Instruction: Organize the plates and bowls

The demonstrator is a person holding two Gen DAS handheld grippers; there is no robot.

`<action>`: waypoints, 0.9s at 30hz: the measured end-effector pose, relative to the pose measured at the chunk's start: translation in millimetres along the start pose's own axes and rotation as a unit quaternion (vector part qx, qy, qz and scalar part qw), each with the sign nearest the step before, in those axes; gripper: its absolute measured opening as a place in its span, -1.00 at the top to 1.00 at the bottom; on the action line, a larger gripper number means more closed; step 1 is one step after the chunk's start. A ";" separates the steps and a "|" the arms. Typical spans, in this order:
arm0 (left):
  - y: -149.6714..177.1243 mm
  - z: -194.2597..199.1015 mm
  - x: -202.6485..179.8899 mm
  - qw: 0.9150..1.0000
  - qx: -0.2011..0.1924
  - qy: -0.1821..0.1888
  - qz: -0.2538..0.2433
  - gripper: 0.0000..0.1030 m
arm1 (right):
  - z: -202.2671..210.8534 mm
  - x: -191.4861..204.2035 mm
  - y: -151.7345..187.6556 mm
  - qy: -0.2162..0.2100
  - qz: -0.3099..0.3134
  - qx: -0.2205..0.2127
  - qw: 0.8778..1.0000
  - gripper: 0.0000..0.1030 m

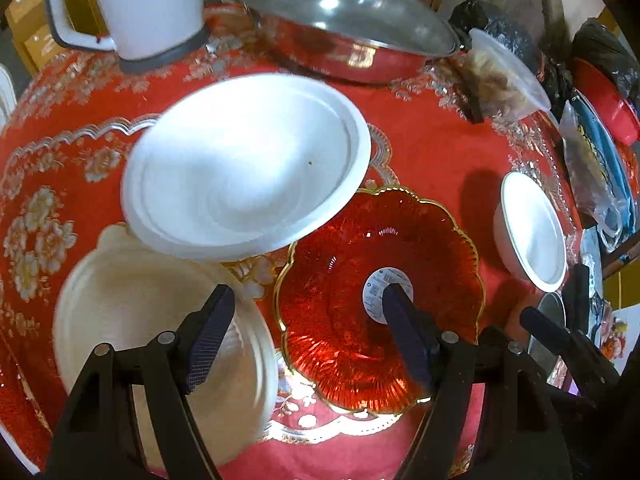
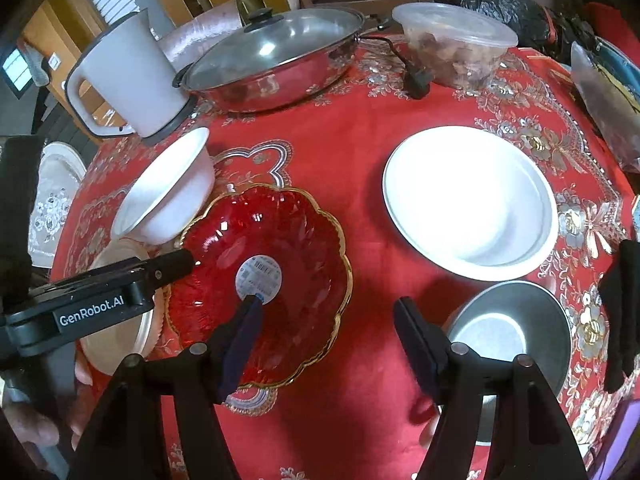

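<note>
While both jaws gape empty, red glass bowl [image 2: 260, 288] under right gripper's [image 2: 324, 344] left finger.

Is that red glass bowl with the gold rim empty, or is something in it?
Empty. The red glass bowl stands upright on the tablecloth, and through its clear bottom shows only a round paper label.

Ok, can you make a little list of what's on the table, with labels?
cloth: red tablecloth with flowers
middle: red glass bowl, gold rim, sticker inside
white dishes: tilted white bowl; level white bowl
other dishes: cream plate; metal bowl
at the back: lidded pan; white jug
left gripper: jaws open, empty
right gripper: jaws open, empty
</note>
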State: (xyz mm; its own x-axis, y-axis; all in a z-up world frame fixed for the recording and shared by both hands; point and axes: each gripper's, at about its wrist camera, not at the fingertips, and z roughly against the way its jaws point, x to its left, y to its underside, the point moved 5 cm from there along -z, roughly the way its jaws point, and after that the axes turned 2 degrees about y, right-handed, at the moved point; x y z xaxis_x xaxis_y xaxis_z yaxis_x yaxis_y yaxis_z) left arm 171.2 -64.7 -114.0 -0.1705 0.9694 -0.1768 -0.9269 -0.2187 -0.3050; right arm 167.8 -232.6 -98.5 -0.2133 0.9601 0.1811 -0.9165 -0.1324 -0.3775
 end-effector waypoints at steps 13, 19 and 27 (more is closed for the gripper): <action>-18.9 -5.7 -21.0 0.998 0.037 0.040 -0.034 -0.51 | -35.0 -7.4 -2.5 -0.045 -0.012 0.045 0.998 -0.36; -20.7 -17.9 -21.9 0.997 0.054 0.037 -0.038 -0.51 | -38.3 -0.9 -4.4 -0.052 0.002 0.047 0.998 -0.35; -19.4 -33.5 -4.2 0.995 0.086 0.041 -0.020 -0.51 | -48.7 8.4 -7.8 -0.054 0.017 0.054 0.997 0.11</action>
State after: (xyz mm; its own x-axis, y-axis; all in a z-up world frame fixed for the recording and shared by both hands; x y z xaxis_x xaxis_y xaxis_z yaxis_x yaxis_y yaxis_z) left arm 201.1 -68.3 -138.7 -0.1105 0.9632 -0.2450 -0.9771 -0.1504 -0.1505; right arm 189.6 -211.5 -138.3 -0.2754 0.9230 0.2688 -0.9377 -0.1962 -0.2868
